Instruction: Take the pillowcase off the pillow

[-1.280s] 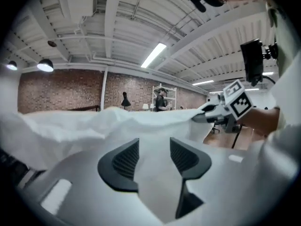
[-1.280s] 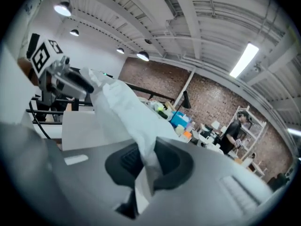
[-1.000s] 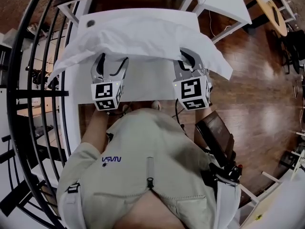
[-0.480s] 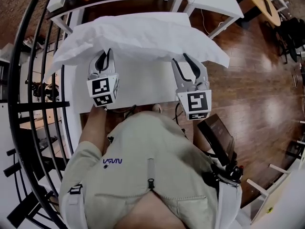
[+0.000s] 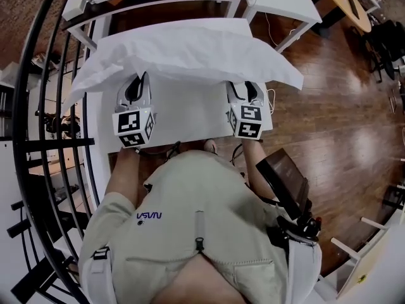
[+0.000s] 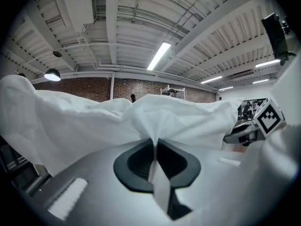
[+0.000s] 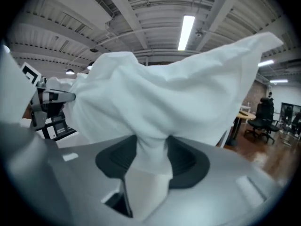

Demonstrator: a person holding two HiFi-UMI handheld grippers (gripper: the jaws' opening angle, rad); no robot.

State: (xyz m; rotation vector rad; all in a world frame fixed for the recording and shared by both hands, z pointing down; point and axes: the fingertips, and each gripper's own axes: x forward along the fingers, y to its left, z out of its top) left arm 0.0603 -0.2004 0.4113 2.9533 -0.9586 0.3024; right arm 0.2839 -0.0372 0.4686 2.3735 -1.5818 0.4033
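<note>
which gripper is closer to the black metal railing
Left. The left gripper sits at the white table edge by the black metal railing; the right gripper, jaws just opened wider with white fabric pillowcase between them, is at the far side.

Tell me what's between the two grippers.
Nothing: in the head view the white table is bare between the left gripper, shut on the pillowcase, and the right gripper, whose jaws have just been opening around its fabric.
</note>
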